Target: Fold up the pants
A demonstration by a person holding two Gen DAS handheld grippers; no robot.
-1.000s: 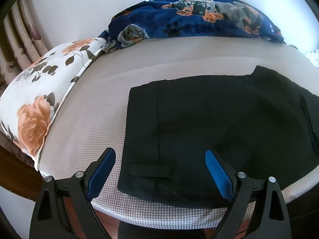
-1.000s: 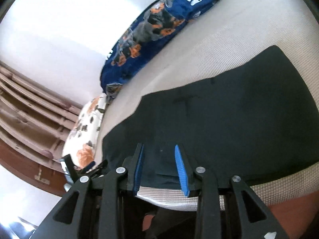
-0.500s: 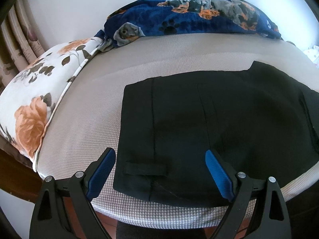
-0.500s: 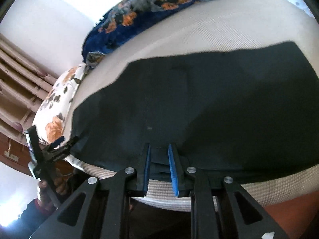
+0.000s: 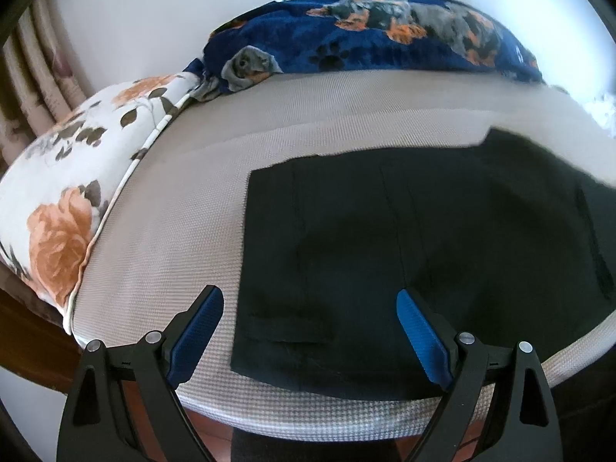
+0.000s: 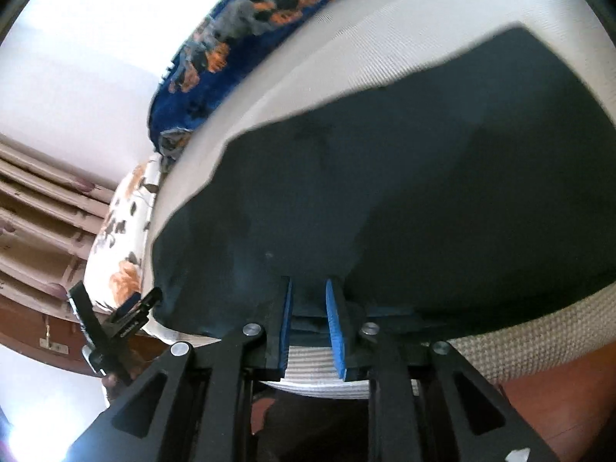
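Already the pants (image 5: 404,254) lay partly folded on the mattress (image 5: 184,238); my right gripper (image 6: 310,302) pinched their near edge, my left gripper (image 5: 310,313) hovered spread wide, another fold remaining, I judged.

Both grippers are black plastic frames with triangular cut-outs and round silver screws at the finger joints. The left gripper (image 5: 310,331) carries ribbed blue pads (image 5: 421,340), as does the right gripper (image 6: 308,317).
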